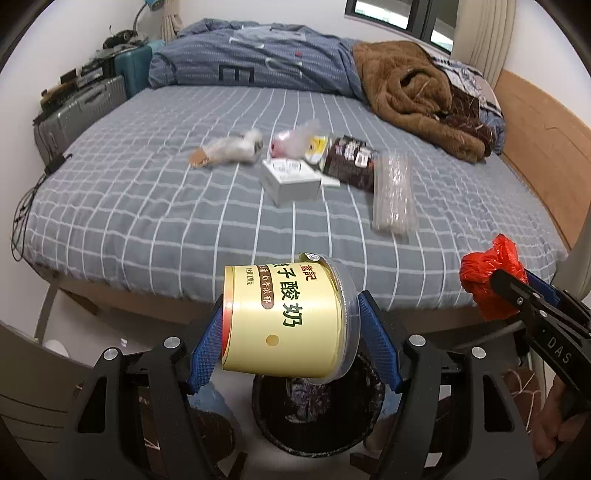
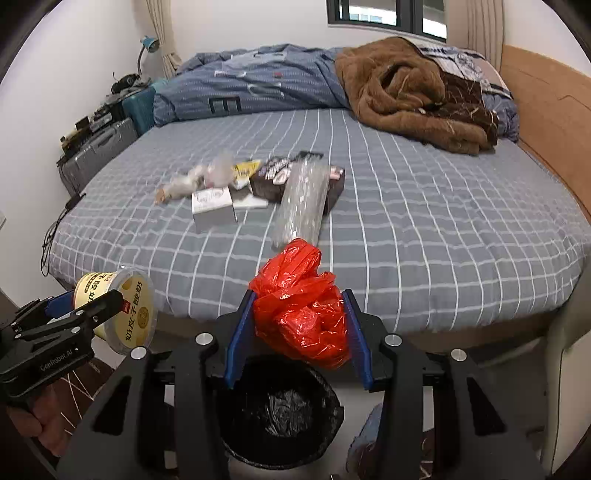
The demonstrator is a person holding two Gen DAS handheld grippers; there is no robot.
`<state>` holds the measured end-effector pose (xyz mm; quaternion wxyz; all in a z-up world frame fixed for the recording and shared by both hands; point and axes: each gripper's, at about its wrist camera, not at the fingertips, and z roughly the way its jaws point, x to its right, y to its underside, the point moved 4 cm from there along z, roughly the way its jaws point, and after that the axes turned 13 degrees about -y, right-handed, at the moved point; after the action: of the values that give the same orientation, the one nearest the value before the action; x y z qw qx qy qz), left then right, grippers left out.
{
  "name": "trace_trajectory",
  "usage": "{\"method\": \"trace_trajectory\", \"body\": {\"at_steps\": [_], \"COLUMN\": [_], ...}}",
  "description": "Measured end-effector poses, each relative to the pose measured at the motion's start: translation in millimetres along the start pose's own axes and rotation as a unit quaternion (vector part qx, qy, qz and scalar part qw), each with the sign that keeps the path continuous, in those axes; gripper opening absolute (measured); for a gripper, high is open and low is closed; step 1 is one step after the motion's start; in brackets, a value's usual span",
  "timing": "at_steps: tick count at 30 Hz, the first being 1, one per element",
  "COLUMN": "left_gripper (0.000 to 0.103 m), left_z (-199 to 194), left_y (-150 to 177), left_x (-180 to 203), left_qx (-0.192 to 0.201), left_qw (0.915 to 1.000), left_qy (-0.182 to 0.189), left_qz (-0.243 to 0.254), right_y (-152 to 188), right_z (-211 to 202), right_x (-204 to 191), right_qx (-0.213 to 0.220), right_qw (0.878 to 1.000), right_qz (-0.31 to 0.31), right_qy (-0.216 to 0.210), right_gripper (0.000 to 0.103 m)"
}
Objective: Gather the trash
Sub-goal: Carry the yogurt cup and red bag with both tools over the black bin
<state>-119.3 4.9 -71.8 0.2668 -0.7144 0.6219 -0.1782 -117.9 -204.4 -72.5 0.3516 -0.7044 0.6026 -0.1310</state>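
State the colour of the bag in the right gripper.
Bright red-orange plastic bag, clearest in the right wrist view.

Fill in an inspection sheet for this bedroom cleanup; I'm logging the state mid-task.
Surface: bed with grey checked sheet, trash in its middle.
Job's things: yellow yogurt tub and red plastic bag held above the black-lined trash bin.
Clutter: white box, dark snack packet, clear bubble-wrap roll, crumpled wrappers.
Grippers: left gripper jaws clamp the tub; right gripper jaws clamp the bag.
Cables: black cable hanging off the bed's left edge.
Surroundings: brown blanket, blue duvet, suitcases, window.
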Motion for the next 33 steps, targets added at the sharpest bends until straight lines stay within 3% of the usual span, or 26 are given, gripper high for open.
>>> {"method": "trace_trajectory", "body": {"at_steps": [21,33], "left_gripper": [0.067,0.067], "left_z": [80.7,127.9], "left_y": [83.6,113.4], "left_x": [9.8,6.7], "left_qx": [-0.084,-0.121], "left_qw": [0.9962,0.9916], "left_qy": [-0.01,-0.026], "left_qz": [0.023,0.038], "right_y": [97.7,128.0], "right_z": [97.6,146.2], "right_x": [14.8,22.9], "right_qx": [-0.123,-0.173], "right_qw": [0.992,0.984], "right_qz": [0.037,0.038], "right_qy": [-0.016,-0.002], "right_gripper": [0.044,0.044]}}
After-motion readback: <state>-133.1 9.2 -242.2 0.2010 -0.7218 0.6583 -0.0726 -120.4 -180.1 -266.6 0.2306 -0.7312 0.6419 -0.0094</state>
